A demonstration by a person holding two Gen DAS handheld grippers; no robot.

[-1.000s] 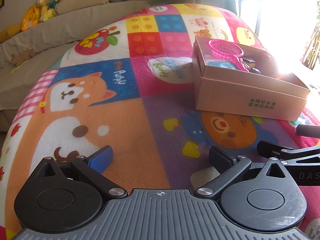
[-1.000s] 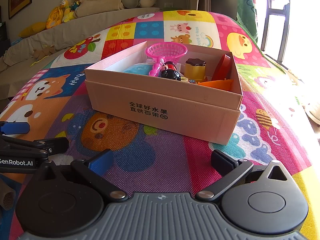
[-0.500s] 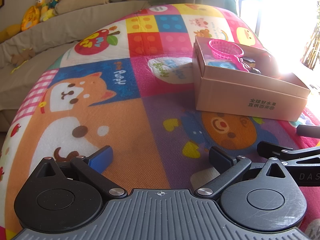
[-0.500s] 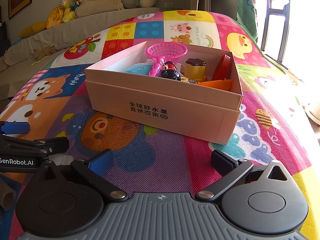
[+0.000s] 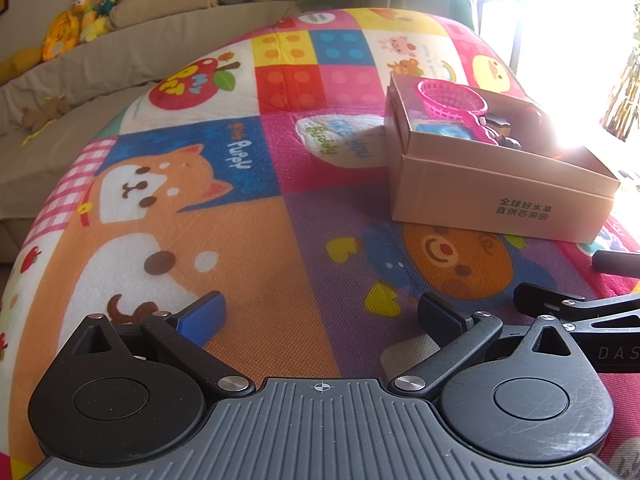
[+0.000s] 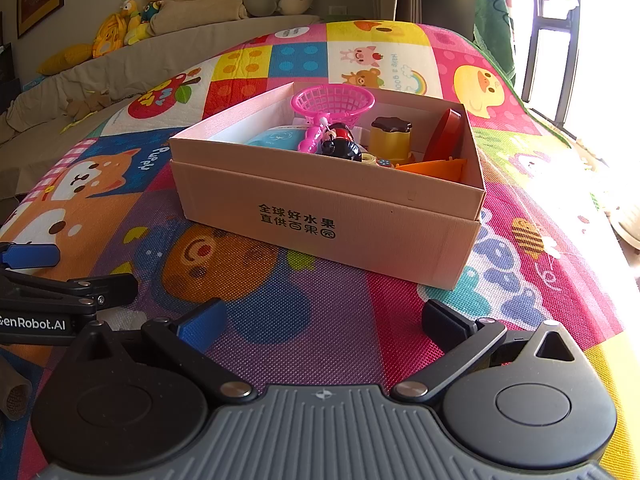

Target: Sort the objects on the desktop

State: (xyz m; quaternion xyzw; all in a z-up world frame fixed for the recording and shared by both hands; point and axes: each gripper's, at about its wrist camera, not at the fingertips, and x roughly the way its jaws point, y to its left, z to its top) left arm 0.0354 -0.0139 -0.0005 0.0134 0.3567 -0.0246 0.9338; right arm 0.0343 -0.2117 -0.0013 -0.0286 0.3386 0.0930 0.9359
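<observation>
on the play mat (image 6: 340, 332), cardboard box (image 6: 320, 216) holding toys, perhaps full, both claws (image 5: 320, 314) (image 6: 324, 322) spread apart, empty

The cardboard box (image 6: 328, 216) sits on the play mat (image 6: 320, 320); a toy net (image 6: 332, 100) lies inside, the sofa (image 6: 120, 64) far left.

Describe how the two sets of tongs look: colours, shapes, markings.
Both tongs, left and right, share a ribbed grey base, round black pivot discs, silver rivets and angled black link arms. On each, the left finger carries a blue pad and the right finger is black. Side markings read "GenRobot.AI" and "DAS".
</observation>
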